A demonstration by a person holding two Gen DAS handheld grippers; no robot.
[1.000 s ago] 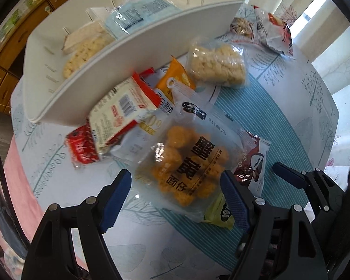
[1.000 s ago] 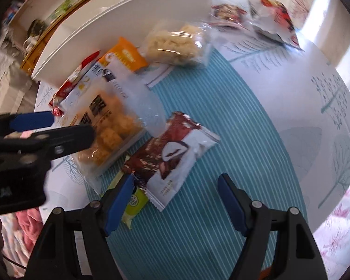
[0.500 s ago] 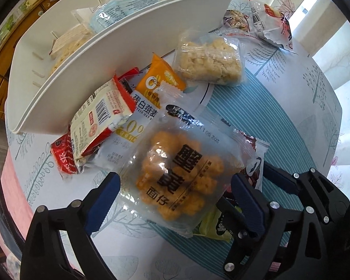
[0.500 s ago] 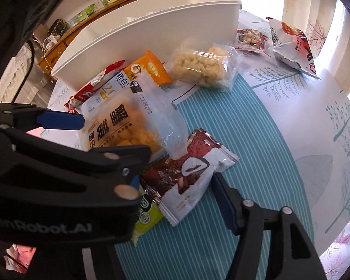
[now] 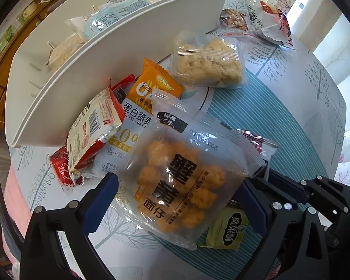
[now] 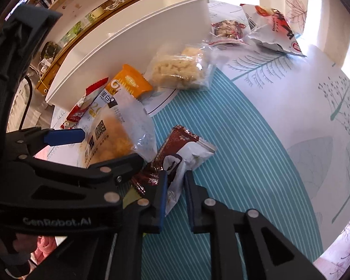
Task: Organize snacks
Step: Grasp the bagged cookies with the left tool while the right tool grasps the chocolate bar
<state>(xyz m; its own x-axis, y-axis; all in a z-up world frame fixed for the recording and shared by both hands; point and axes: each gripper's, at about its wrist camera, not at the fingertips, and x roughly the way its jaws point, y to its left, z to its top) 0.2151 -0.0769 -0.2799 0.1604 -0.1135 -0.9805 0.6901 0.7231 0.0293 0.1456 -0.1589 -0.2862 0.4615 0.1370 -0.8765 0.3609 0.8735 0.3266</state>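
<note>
Straddling the orange-puff packet, left gripper spread wide, ungripped, ready to lift; right gripper, just closing, clenched on brown-and-white wrapper alongside, bound for white bin beyond.

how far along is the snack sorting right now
Early on. Done: two packets already sit in the white bin. In hand: the right tongs have just closed on the brown-and-white packet, and the open left tongs straddle the clear bag of orange puffs without gripping it. Left: the oat bar, pale cracker bag, green packet and others lie loose on the table.
</note>
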